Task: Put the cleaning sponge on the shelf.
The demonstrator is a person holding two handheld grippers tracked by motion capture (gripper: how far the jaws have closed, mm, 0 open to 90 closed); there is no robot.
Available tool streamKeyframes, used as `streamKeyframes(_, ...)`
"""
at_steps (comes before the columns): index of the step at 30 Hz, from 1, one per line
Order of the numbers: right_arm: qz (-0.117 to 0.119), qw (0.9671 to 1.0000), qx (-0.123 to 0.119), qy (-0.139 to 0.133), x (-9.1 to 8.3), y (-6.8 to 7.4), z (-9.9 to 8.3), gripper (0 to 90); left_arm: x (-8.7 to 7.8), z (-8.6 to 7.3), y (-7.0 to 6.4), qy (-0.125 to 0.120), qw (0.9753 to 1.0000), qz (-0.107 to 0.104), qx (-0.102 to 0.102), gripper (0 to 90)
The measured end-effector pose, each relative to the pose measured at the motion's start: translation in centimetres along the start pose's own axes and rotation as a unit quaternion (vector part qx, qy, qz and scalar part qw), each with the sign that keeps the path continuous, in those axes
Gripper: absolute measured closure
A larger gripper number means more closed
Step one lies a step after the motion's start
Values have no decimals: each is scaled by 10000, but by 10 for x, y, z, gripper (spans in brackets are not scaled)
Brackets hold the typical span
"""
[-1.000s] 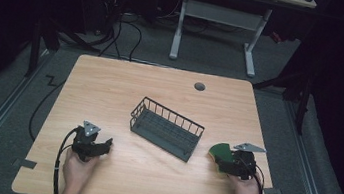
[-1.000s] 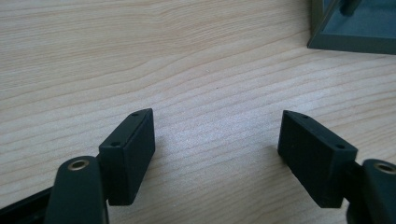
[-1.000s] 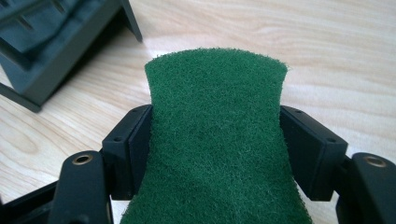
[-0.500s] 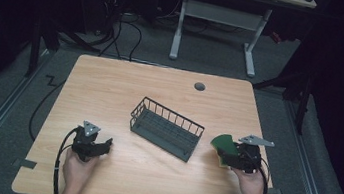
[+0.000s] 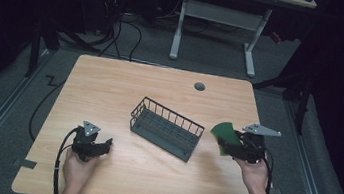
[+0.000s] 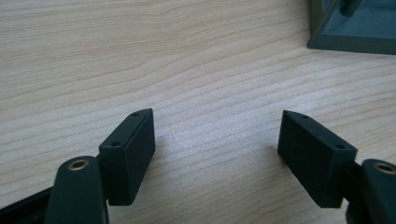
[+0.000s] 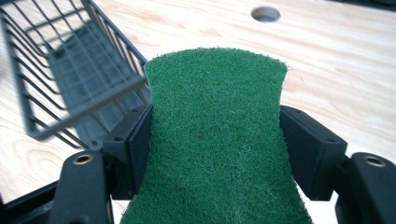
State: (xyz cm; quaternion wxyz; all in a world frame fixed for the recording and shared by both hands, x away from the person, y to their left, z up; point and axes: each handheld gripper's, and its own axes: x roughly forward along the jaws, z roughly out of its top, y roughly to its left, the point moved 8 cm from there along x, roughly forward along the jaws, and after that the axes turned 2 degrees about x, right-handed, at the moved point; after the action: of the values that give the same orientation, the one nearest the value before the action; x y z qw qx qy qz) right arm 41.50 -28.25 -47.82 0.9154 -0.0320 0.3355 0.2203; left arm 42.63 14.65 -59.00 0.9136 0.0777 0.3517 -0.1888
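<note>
In the high view, the right gripper [image 5: 231,144] is at the right side of the frame, a little below the middle, lifted above the wooden table [image 5: 111,84]. Its jaws press from both sides on a green scouring pad [image 5: 223,131], which sticks out toward the upper left, just beside the right end of the wire basket [image 5: 166,127]. The pad is not inside the basket; its tip is near the basket's right rim, and I cannot tell whether it is over the rim or only next to it.

In the right gripper view, the pad [image 7: 217,140] takes the center of the frame, and it is pinched in at its waist where the two black jaws hold it. The basket [image 7: 70,70] is in the upper left there, with a dark floor and thin wire walls. A round hole [image 7: 265,14] in the table is at the top, right of center.

The left gripper [image 5: 98,147] is in the lower left part of the high view, held low over the table and well apart from the basket. In the left gripper view its jaws stand wide, with only bare wood between them, and one corner of the basket [image 6: 355,28] is in the upper right.
</note>
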Motion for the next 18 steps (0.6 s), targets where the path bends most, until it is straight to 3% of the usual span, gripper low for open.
streamKeyframes(8,229,9993,-300,-28,3,18,23,308,0,0,0,0,10000,0,0,281)
streamKeyframes(12,428,9977,-515,-69,6,35,41,308,0,0,0,0,10000,14,-12,280)
streamKeyframes(18,628,9954,-715,-60,21,52,58,307,0,0,1,-4,10000,0,-44,280)
